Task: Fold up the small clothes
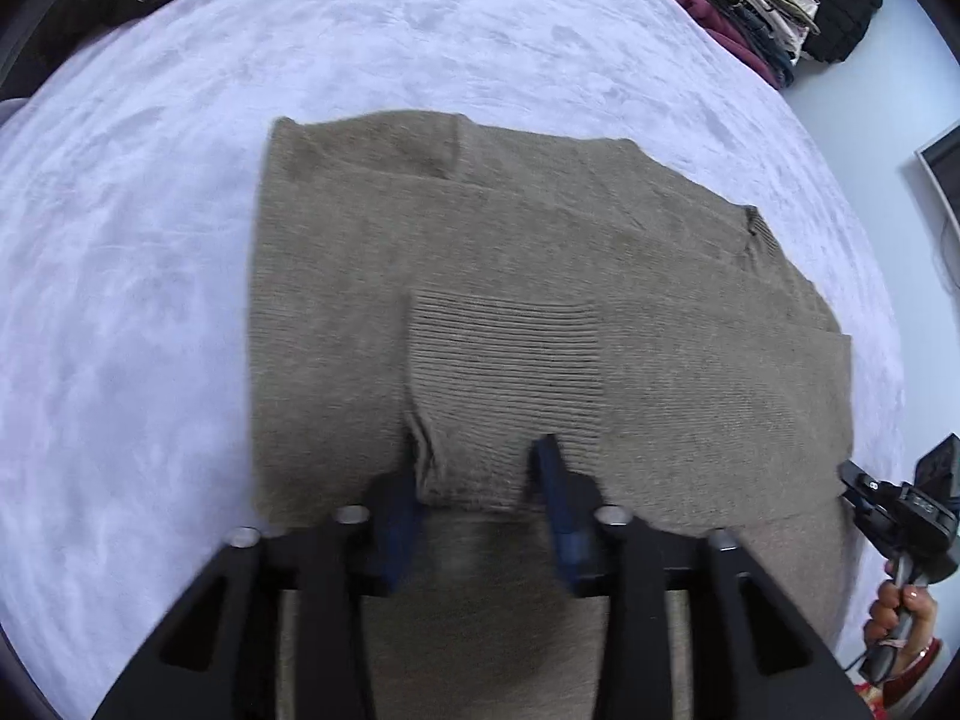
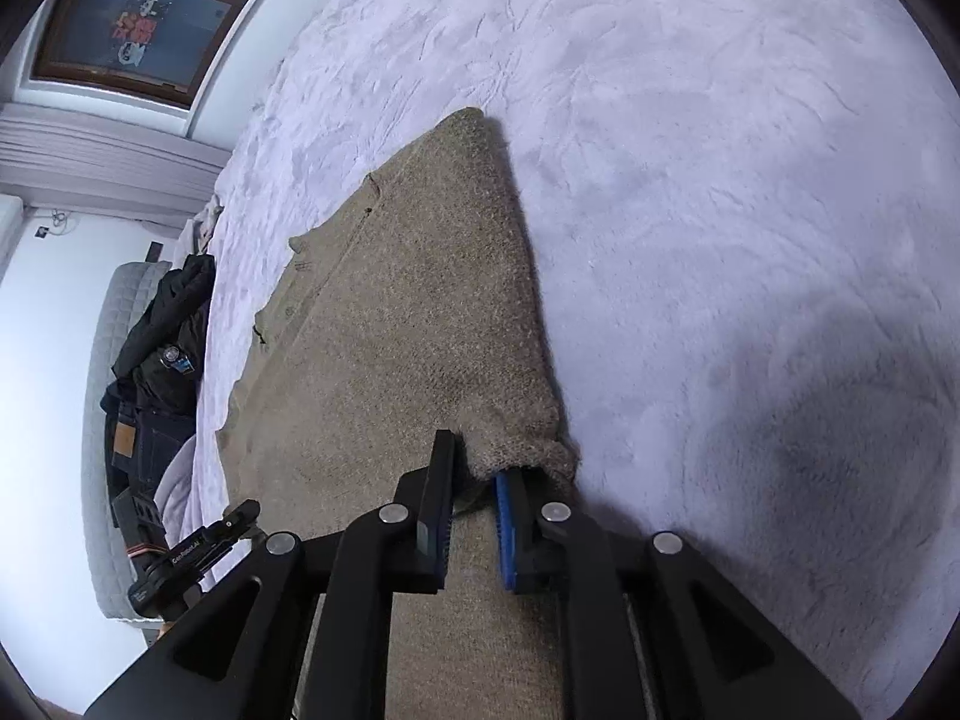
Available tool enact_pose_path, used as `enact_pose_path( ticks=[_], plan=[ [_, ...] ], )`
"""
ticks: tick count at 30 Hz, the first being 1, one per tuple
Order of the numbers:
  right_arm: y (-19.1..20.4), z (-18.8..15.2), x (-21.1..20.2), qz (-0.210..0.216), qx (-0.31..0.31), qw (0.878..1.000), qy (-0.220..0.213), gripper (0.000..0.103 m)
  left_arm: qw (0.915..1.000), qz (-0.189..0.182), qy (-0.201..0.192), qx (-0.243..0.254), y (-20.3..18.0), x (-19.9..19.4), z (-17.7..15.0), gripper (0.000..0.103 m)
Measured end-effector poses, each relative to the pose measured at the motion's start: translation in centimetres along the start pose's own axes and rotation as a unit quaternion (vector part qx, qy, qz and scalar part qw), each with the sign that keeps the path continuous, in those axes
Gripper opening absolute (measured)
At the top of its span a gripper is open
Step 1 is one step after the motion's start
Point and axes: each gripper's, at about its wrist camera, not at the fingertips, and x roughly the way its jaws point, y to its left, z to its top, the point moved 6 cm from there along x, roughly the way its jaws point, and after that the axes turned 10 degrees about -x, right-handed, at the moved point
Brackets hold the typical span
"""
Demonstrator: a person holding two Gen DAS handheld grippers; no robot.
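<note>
Seen from the left wrist first, a taupe knitted sweater (image 1: 480, 276) lay spread flat on a pale lilac plush bedspread (image 1: 120, 276). Its ribbed cuff (image 1: 504, 360) was folded over the body of the garment, and the sleeve end ran down between the 2 blue-padded fingers of the left gripper (image 1: 480, 468). Those fingers stood moderately apart with the knit bunched against the left pad; whether they truly pinched it I cannot tell. At the far right edge a hand (image 1: 900, 606) held the other gripper's handle. A pile of folded clothes (image 1: 744, 12) and a black bag (image 1: 846, 6) sat at the bed's far corner.

Next, the right wrist view showed the same sweater (image 2: 384, 324) stretching away along the bedspread (image 2: 720, 180). The right gripper (image 2: 474, 474) had a narrow gap between its fingers, with a fold of the sweater's edge caught between them. Dark clothing (image 2: 162, 348) lay heaped beside a grey quilted headboard (image 2: 102, 420) at the left.
</note>
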Motion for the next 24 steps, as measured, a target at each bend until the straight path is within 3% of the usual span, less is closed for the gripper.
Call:
enact_pose_path(
  ticks=[1, 7, 12, 15, 20, 22, 24],
  plan=[
    [0.1, -0.1, -0.2, 0.003, 0.000, 1.000, 0.006, 0.024, 0.9999, 0.007, -0.007, -0.004, 0.5, -0.4, 0.1, 0.062],
    [0.9, -0.8, -3.0, -0.008, -0.016, 1.000, 0.016, 0.051, 0.9996, 0.021, -0.010, -0.015, 2.1, -1.9, 0.8, 0.063],
    [0.8, 0.6, -5.0, -0.018, -0.016, 1.000, -0.011, 0.052, 0.9985, 0.046, -0.026, -0.016, 3.3, -2.2, 3.3, 0.063],
    [-0.2, 2.9, -4.8, -0.018, -0.009, 1.000, -0.019, 0.052, 0.9986, 0.032, -0.027, -0.033, 4.5, -1.8, 5.5, 0.063],
    [-1.8, 6.8, -1.7, -0.010, -0.007, 1.000, 0.002, 0.052, 0.9993, 0.008, 0.008, -0.034, 5.2, 1.5, 8.4, 0.063],
    [-2.2, 7.8, -0.6, 0.006, 0.000, 1.000, 0.006, 0.052, 0.9994, 0.004, 0.017, -0.029, 5.2, 2.5, 8.9, 0.063],
    [-2.1, 8.7, 0.1, 0.040, 0.009, 0.999, 0.002, 0.052, 0.9994, -0.006, 0.020, -0.027, 4.9, 2.9, 9.4, 0.071]
  ],
)
